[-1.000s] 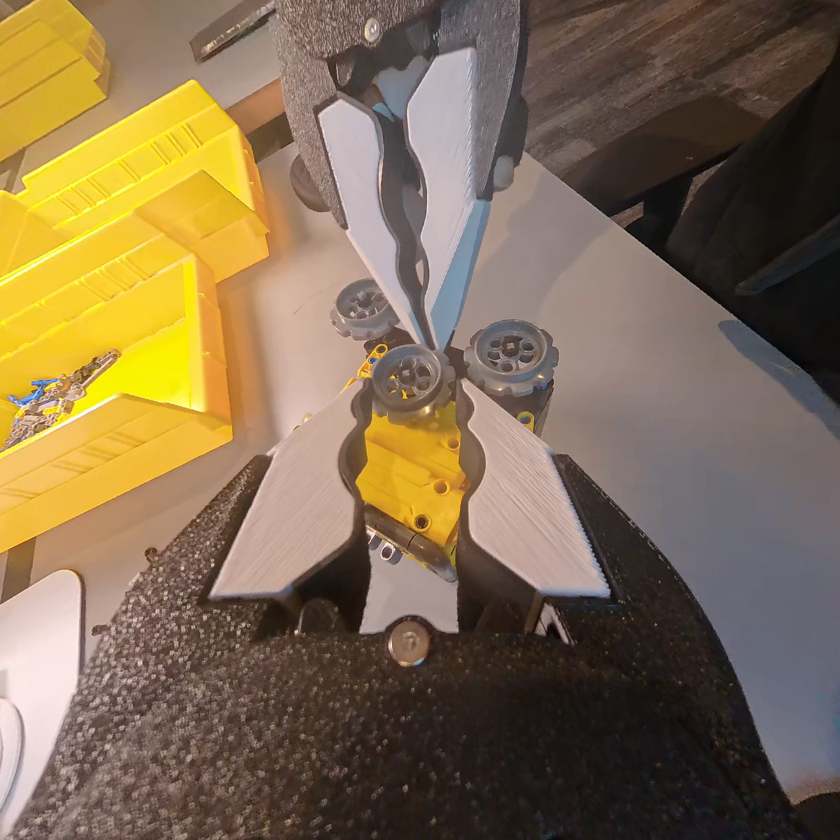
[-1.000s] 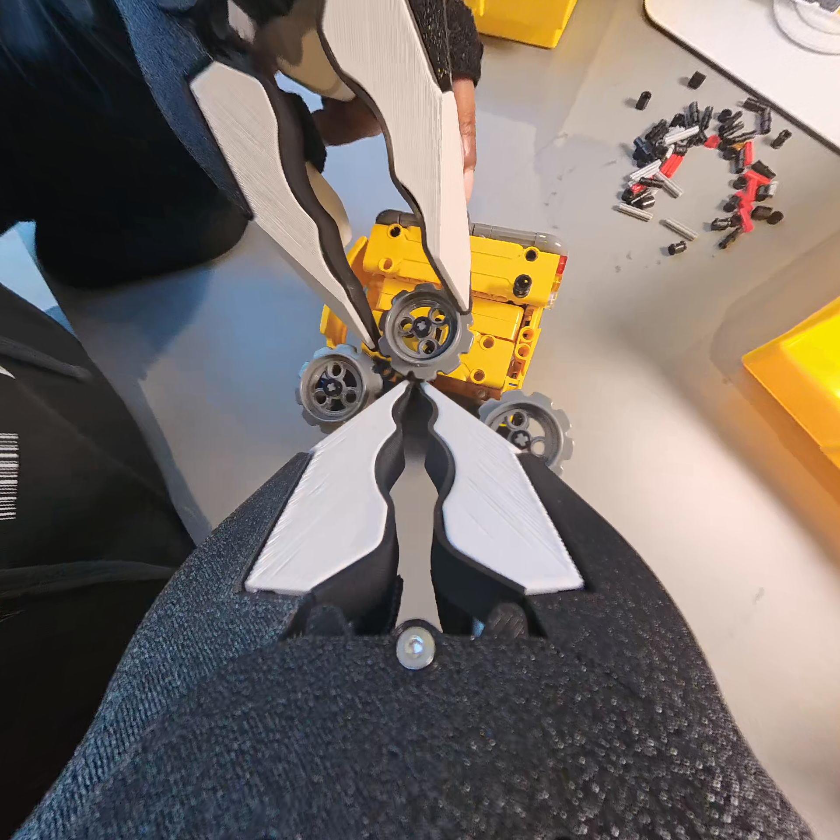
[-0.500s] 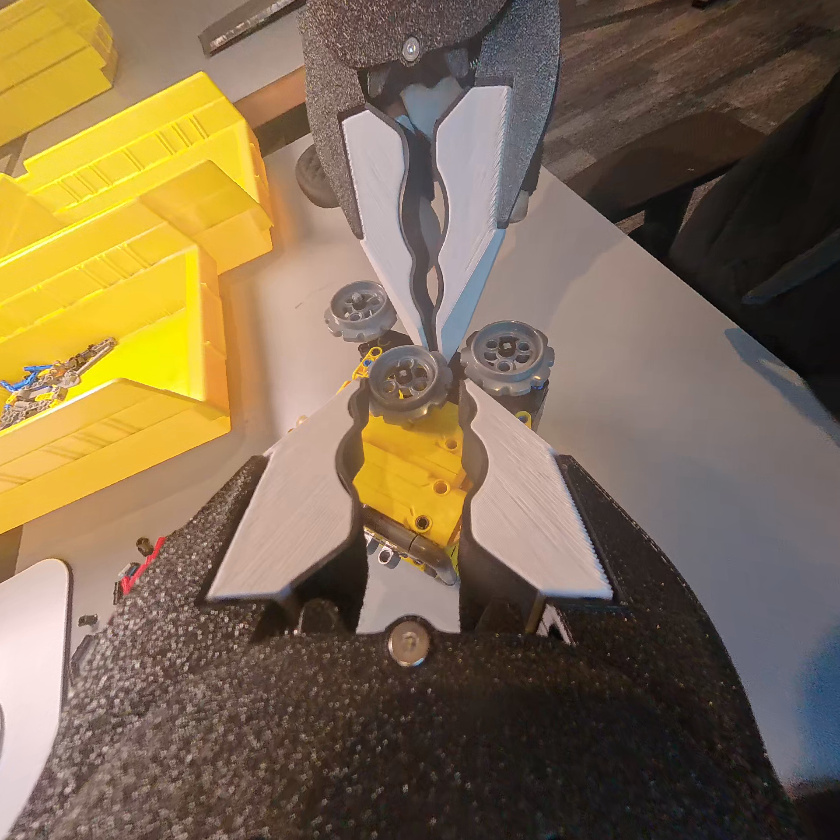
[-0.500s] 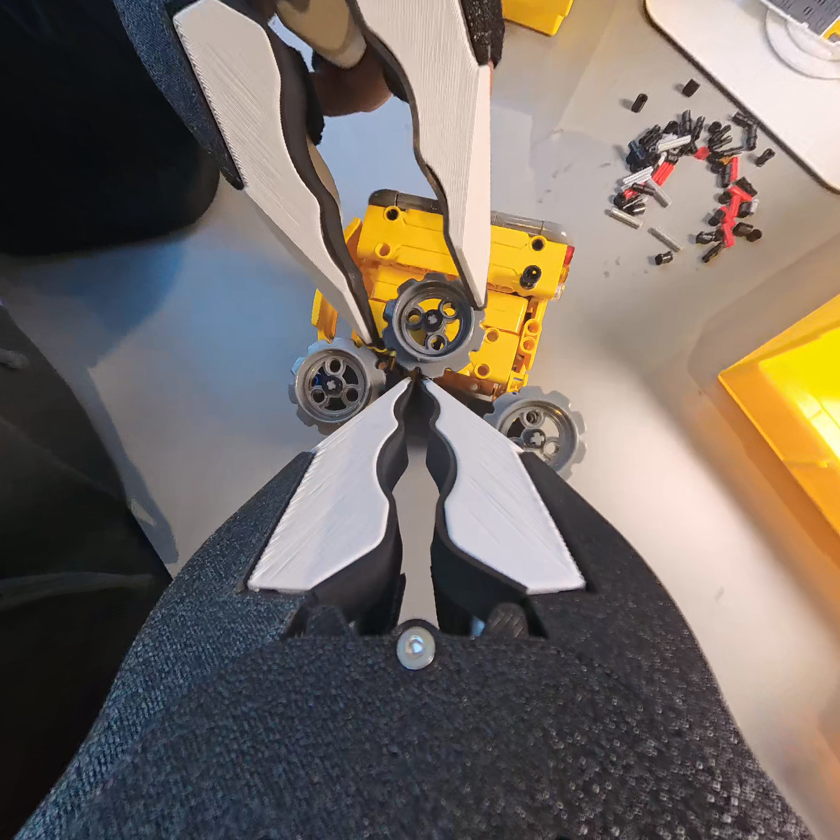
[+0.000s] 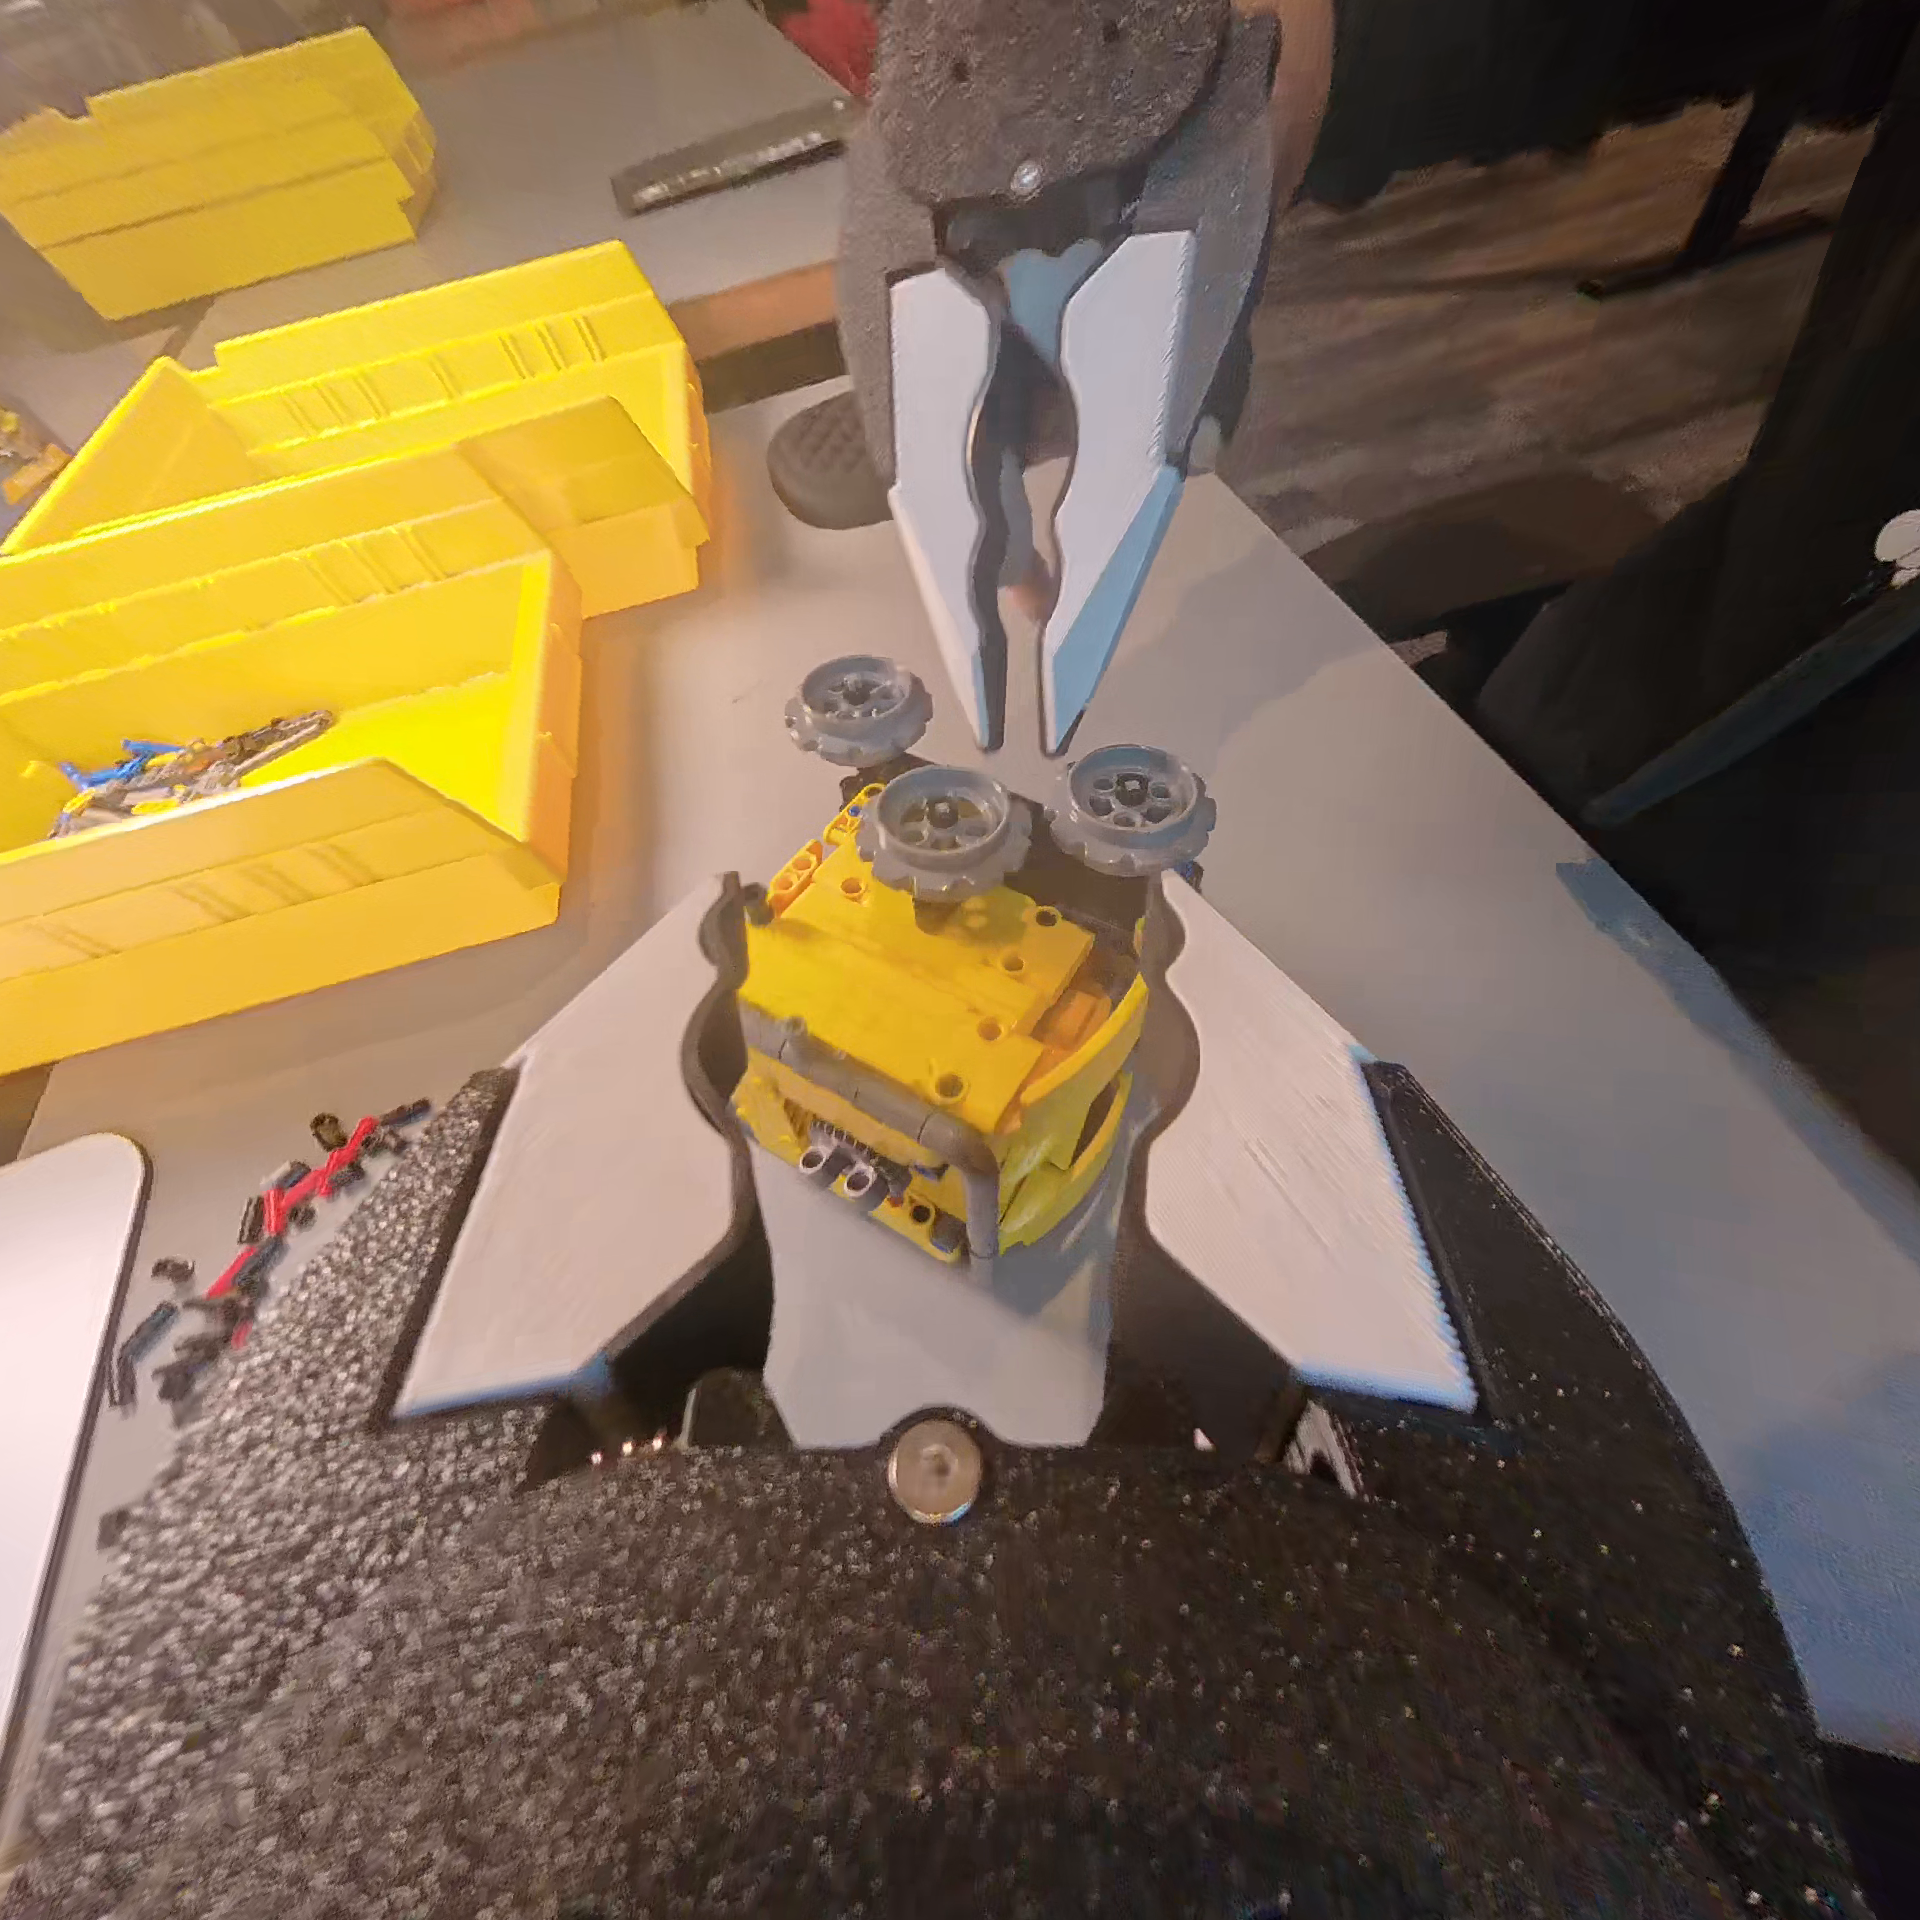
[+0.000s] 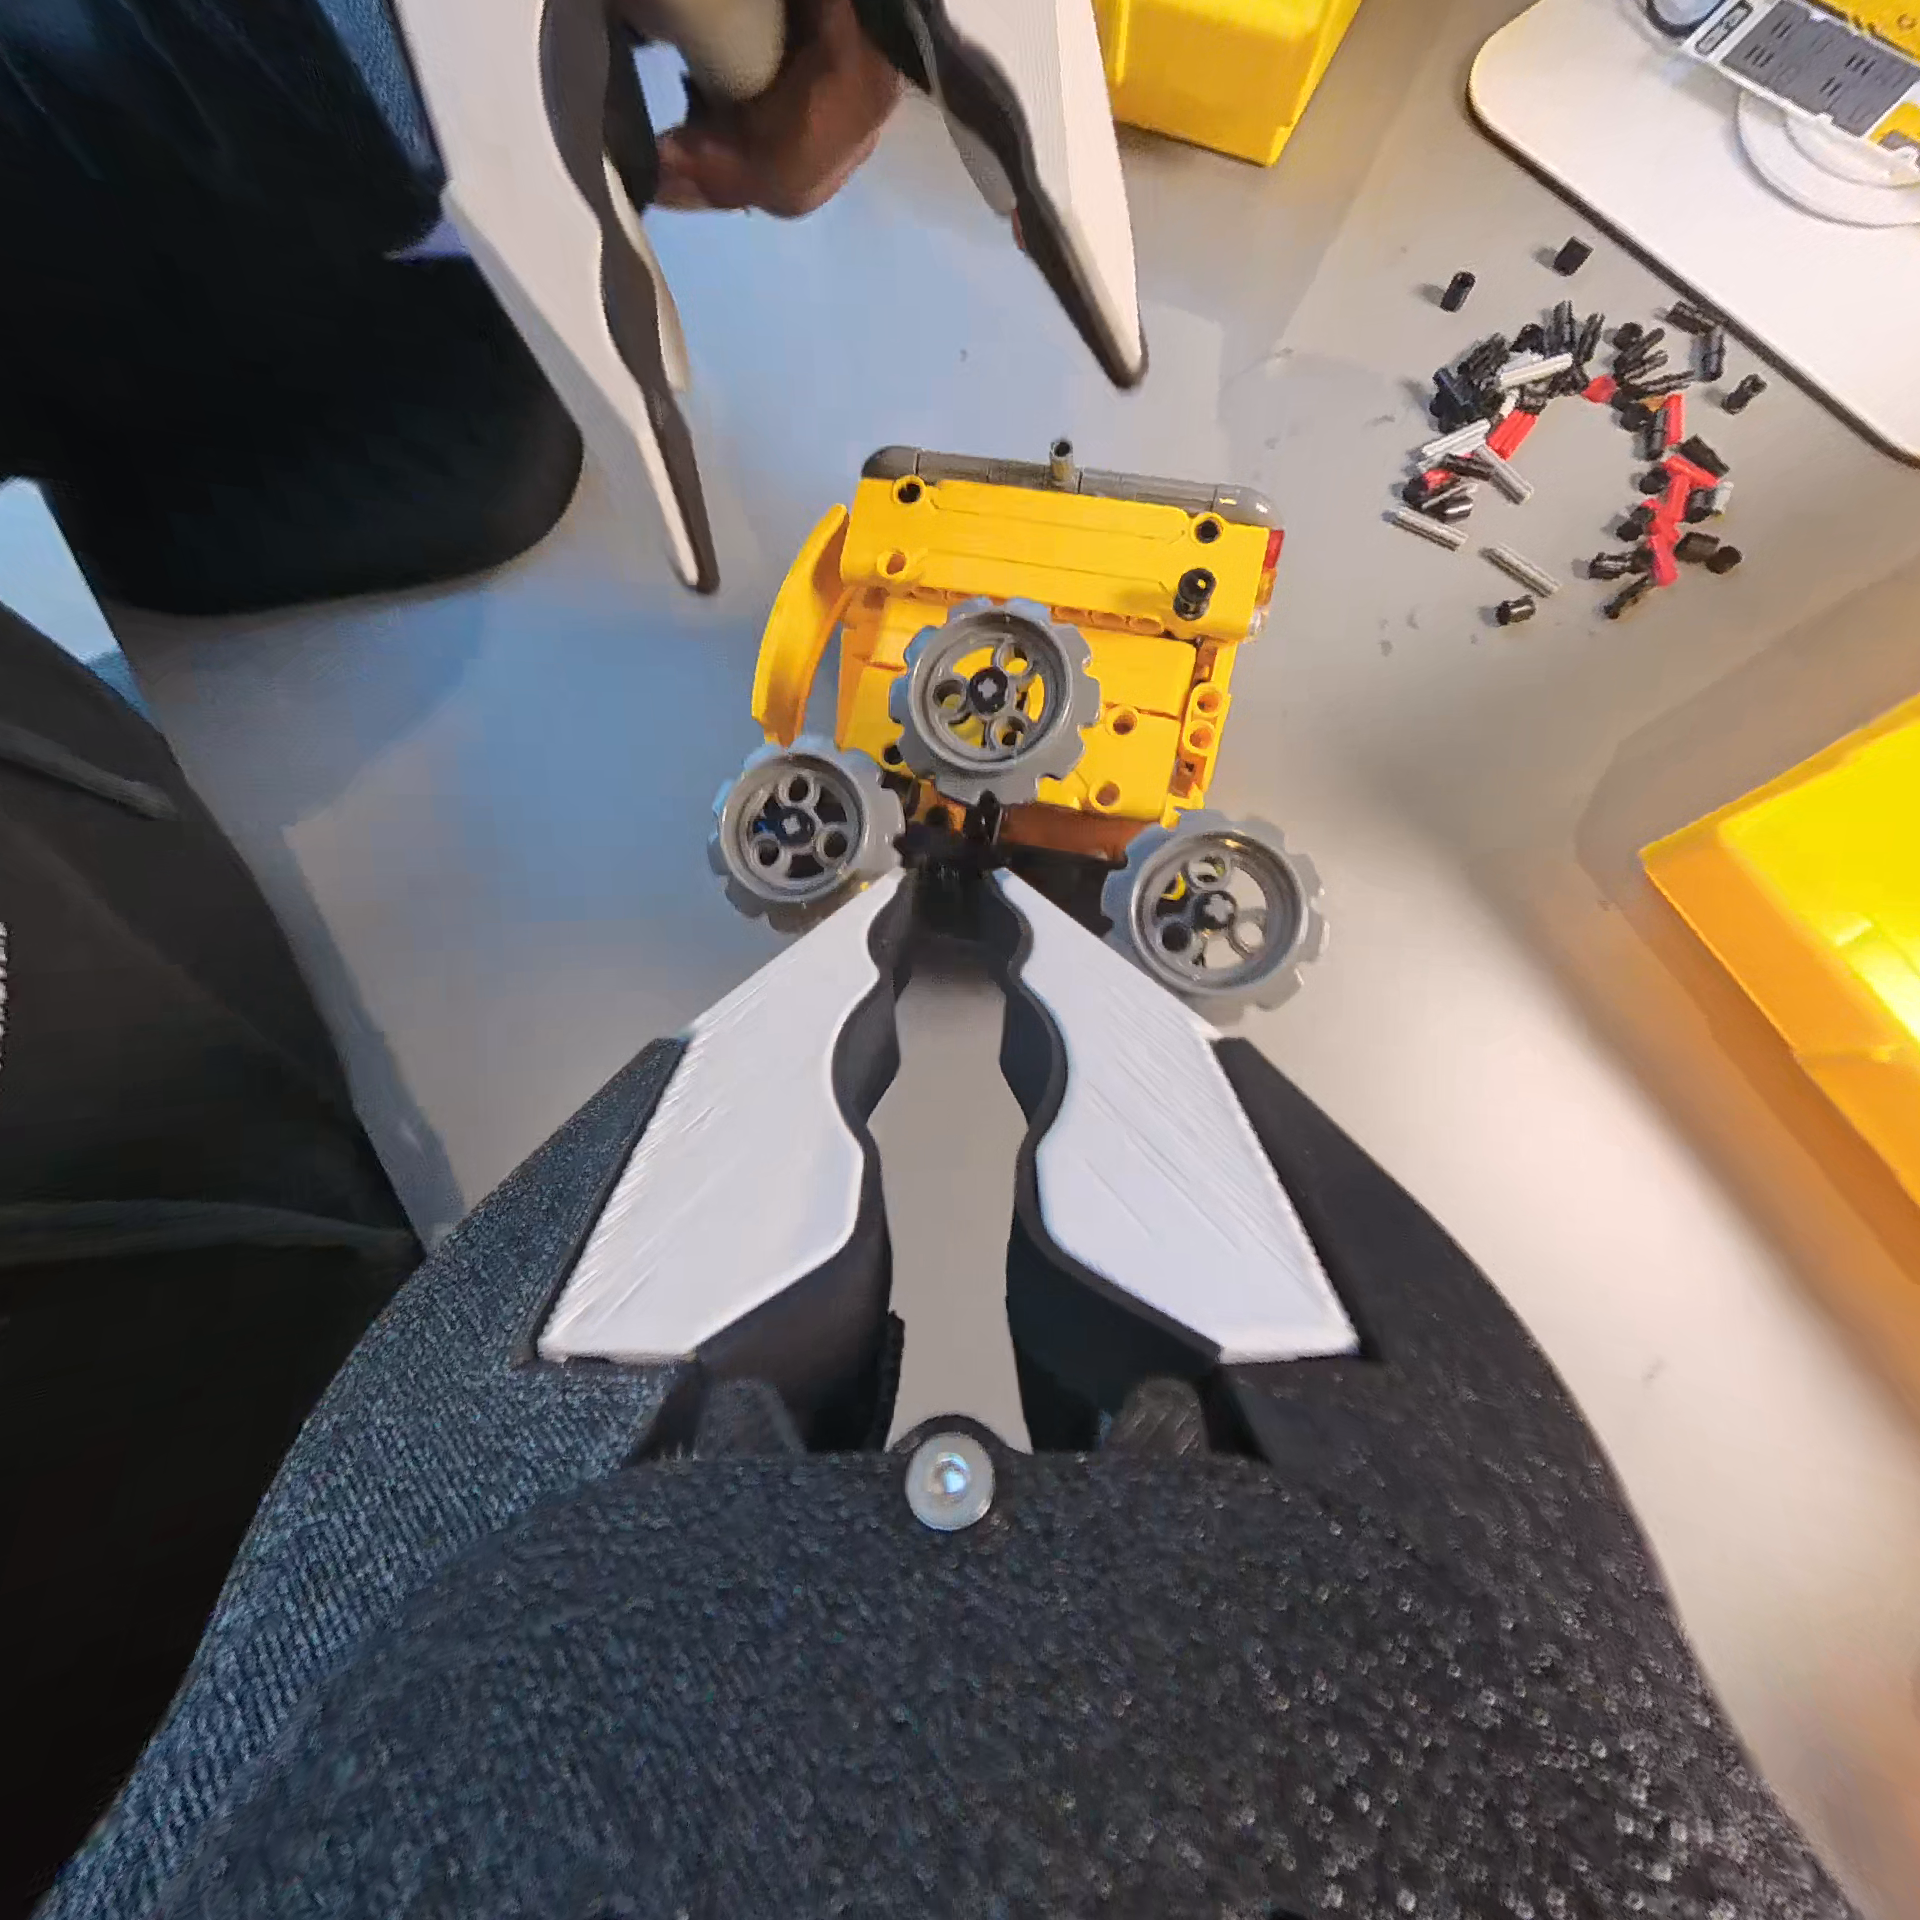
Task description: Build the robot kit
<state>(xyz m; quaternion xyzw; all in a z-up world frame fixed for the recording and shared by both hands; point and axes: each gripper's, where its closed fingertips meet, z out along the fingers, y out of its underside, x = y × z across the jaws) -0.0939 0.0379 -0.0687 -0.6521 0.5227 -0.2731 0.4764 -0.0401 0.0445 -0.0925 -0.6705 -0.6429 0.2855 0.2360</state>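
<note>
A yellow brick-built model (image 5: 914,997) (image 6: 1039,551) stands on the grey table with three grey toothed wheels on it, the middle one (image 5: 945,831) (image 6: 997,701) on top. My left gripper (image 5: 945,888) is open wide, its fingers on either side of the model and not touching it; it also shows in the right wrist view (image 6: 914,473), above and behind the model. My right gripper (image 6: 951,883) (image 5: 1021,740) is open by a narrow gap, its tips at a black part between the two lower wheels (image 6: 800,831) (image 6: 1210,914). Nothing shows between its tips.
Yellow bins (image 5: 312,644) stand at the left, one holding small parts; another bin (image 6: 1818,914) is at the right. A pile of black, red and grey pins (image 6: 1579,436) (image 5: 260,1226) lies by a white tray (image 6: 1662,208). The table edge (image 5: 1455,727) runs close. A hand (image 6: 779,156) holds the left gripper. One gripper's finger ends stand about 7 centimetres off the other's.
My left gripper has opened wide, let go of the model and drawn back. My right gripper's tips have parted slightly and backed off the top wheel.
</note>
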